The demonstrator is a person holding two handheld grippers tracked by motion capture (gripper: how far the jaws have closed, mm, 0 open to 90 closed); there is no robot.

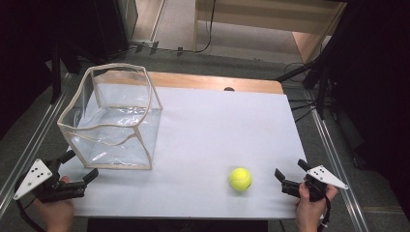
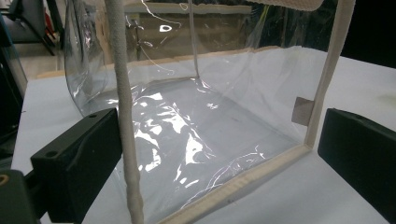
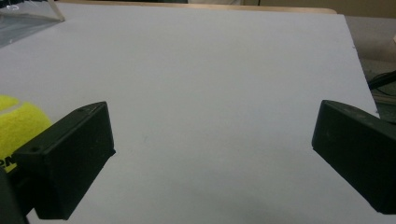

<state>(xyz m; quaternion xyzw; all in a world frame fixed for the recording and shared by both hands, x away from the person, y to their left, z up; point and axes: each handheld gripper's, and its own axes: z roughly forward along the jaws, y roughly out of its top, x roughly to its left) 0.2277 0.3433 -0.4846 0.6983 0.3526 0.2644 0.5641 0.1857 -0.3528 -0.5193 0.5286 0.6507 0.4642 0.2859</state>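
A clear plastic box [image 1: 113, 123] with cream trim stands open-topped on the left of the white table [image 1: 217, 130]. My left gripper [image 1: 80, 166] sits at its near corner, jaws open. In the left gripper view the box's bottom edge [image 2: 243, 182] and one upright trim strip [image 2: 123, 116] lie between the open jaws of the left gripper [image 2: 222, 135], and the strip crosses in front of the left jaw. A yellow tennis ball [image 1: 240, 179] rests near the front right. My right gripper [image 1: 291, 169] is open just right of it. The ball [image 3: 16, 126] peeks past the left jaw of the right gripper [image 3: 212, 144].
A wooden strip [image 1: 217, 82] runs along the table's far edge. Metal rails [image 1: 333, 154] flank both sides, and cables [image 1: 302, 104] lie on the floor at the back right. Bare white surface spreads between the box and the ball.
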